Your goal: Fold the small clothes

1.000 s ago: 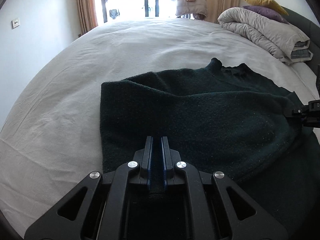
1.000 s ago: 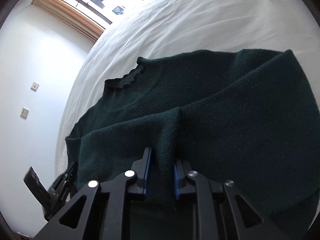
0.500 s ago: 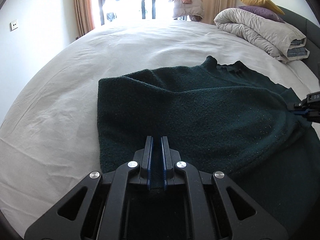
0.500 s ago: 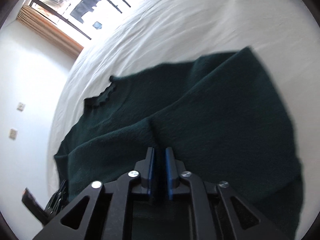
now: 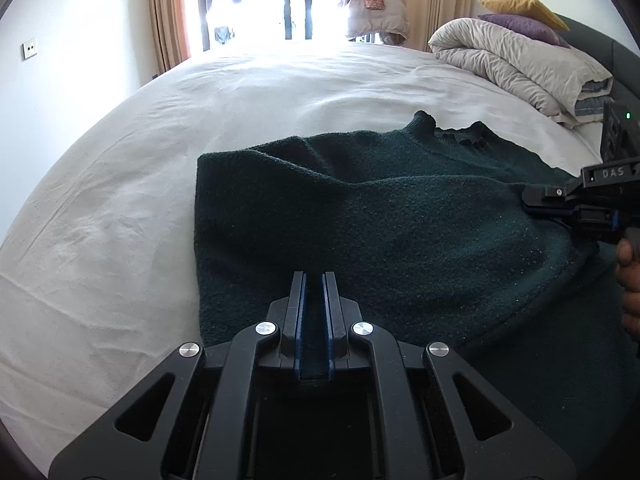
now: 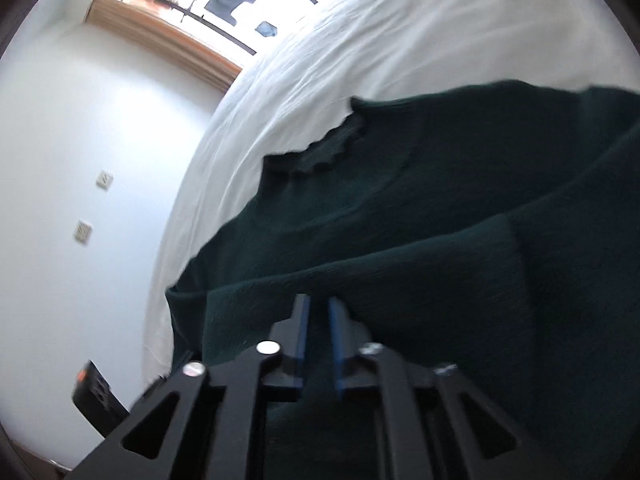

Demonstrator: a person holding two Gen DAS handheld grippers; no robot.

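Left wrist view: left tool point(image 5: 314, 280) bottom centre, angled down, jaws narrow and pinching the near hem of the dark green sweater point(image 5: 380, 216), which lies mid-frame on the white bed point(image 5: 120, 200). Risk: thin bite of knit, so a sideways tug could slip it out and drop the fold. Right tool point(image 5: 532, 204) enters at the right edge, a hand point(image 5: 630, 276) behind it. Right wrist view: blurred, right tool point(image 6: 319, 312) angled down, jaws closing on a ridge of sweater point(image 6: 440, 208). Risk: the pinch may catch two layers and bunch the fold.
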